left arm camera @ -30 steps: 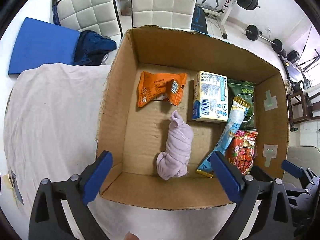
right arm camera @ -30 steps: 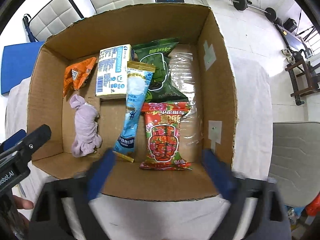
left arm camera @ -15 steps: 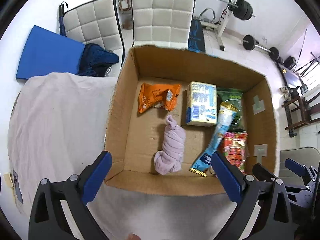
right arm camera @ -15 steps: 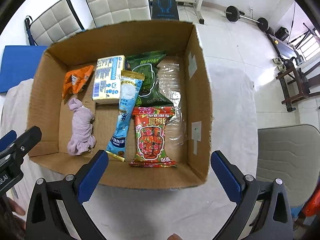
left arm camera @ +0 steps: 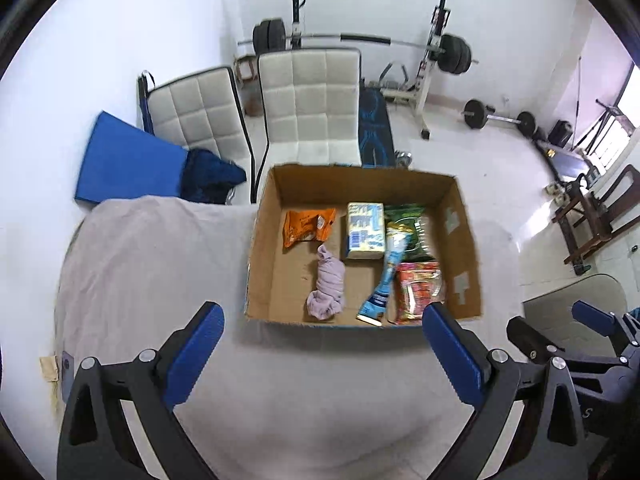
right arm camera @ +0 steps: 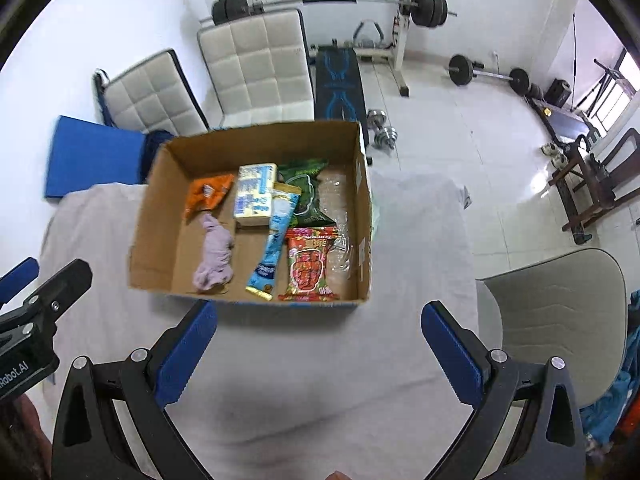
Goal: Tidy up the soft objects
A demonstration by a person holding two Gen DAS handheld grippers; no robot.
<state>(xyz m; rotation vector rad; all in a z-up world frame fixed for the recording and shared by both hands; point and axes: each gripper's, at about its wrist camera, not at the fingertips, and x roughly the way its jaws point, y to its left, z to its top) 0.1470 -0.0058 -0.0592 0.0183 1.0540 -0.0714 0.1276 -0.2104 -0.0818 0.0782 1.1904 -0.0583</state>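
Note:
An open cardboard box (left arm camera: 260,240) (right arm camera: 160,216) stands on the cloth-covered table. Inside lie a lilac rolled cloth (left arm camera: 327,288) (right arm camera: 215,254), an orange packet (left arm camera: 306,226) (right arm camera: 208,196), a pale yellow and blue pack (left arm camera: 363,231) (right arm camera: 254,194), a light blue stick pack (left arm camera: 386,276) (right arm camera: 275,240), a green bag (left arm camera: 412,224) (right arm camera: 304,184), a red snack bag (left arm camera: 418,292) (right arm camera: 309,266) and clear plastic (right arm camera: 338,216). My left gripper (left arm camera: 320,356) is open and empty, back from the box's near wall. My right gripper (right arm camera: 320,352) is open and empty, also back from the box.
The grey cloth (left arm camera: 152,264) covers the table. White padded chairs (left arm camera: 308,100) and a blue mat (left arm camera: 128,164) stand behind it. A grey chair (right arm camera: 560,312) is at the right. Gym weights (right arm camera: 328,4) line the far wall.
Both grippers have pulled back and up from the box, so it looks smaller and more of the room shows. The items in the box have not moved.

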